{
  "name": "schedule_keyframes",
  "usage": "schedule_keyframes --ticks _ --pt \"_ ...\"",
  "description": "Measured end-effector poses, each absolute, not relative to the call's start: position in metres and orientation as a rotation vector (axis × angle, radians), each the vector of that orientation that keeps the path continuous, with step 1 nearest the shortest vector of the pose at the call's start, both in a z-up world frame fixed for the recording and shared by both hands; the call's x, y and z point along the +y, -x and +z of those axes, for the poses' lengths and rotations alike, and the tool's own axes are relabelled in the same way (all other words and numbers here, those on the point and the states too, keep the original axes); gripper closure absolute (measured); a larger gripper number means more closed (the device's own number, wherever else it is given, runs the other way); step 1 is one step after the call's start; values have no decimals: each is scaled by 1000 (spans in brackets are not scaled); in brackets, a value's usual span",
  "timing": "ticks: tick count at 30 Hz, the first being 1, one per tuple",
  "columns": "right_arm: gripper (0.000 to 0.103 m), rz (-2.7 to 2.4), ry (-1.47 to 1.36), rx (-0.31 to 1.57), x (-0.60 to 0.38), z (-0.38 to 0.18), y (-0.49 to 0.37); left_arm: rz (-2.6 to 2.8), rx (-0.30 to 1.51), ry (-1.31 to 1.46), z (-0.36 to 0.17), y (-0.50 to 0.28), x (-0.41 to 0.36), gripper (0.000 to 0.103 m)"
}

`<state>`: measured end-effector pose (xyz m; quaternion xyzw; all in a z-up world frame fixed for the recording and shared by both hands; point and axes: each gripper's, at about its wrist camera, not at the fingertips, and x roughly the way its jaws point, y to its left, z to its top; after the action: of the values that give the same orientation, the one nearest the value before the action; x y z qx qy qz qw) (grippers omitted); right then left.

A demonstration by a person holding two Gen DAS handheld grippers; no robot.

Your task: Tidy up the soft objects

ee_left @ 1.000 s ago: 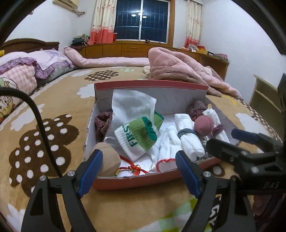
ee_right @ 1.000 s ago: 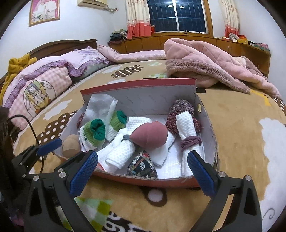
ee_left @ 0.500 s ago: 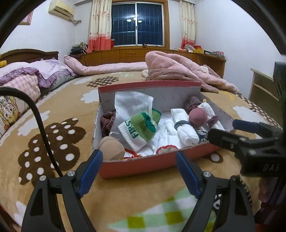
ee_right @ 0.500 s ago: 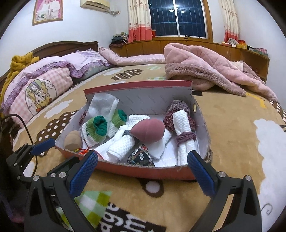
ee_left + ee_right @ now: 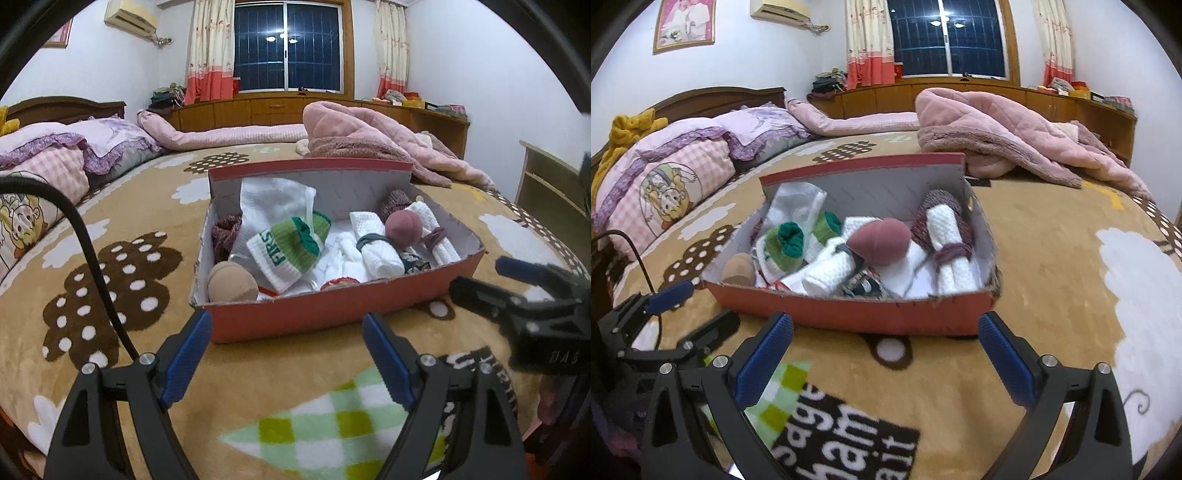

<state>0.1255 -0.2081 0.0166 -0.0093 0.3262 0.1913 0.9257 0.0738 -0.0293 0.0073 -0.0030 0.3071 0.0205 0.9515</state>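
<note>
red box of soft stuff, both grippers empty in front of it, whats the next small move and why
Probably ease the right hand-held gripper forward over the red box rim toward the pink egg-shaped sponge: it lies on top, and the open jaws are short of the box.

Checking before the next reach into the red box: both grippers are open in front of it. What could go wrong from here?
1. The pink sponge sits loosely on top of a rolled white towel; a nudge may roll it off.
2. The clear plastic bag drapes over the green-cuffed socks, so the left gripper could snag the bag too.
3. The left gripper's black cable lies beside the red box and might drag it.
</note>
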Motion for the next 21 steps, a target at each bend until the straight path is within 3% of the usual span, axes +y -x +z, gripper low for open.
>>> schedule_keyframes --ticks 12,21 --pt "1 261 23 808 -223 -10 -129 34 702 76 -2 -78 -23 13" --pt "0 203 76 940 -217 -28 -143 21 880 174 -26 -95 -11 13"
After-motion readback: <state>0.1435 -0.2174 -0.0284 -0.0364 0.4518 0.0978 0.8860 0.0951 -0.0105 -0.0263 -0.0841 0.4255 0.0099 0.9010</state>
